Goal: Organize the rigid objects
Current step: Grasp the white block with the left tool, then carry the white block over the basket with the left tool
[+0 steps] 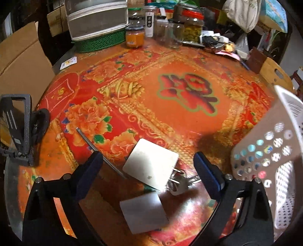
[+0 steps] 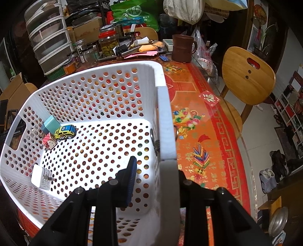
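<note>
In the left wrist view my left gripper (image 1: 147, 162) is open above the table, with a white square card (image 1: 150, 163) between its fingers. A thin metal rod (image 1: 98, 150), a padlock with keys (image 1: 178, 184) and a second white card (image 1: 144, 213) lie close by. The white perforated basket (image 1: 284, 151) stands at the right. In the right wrist view my right gripper (image 2: 157, 170) is shut on the basket's right wall (image 2: 166, 132). Inside the basket lie a yellow toy car (image 2: 65, 131), a teal box (image 2: 50, 124), a pink figure block (image 2: 49, 142) and a white charger (image 2: 42, 178).
Jars (image 1: 191, 28), a stack of drawers (image 1: 96, 17) and clutter line the table's far edge. A black stand (image 1: 17, 128) sits at the left edge. A brown mug (image 2: 182, 48) and a wooden chair (image 2: 248, 75) are at the right of the table.
</note>
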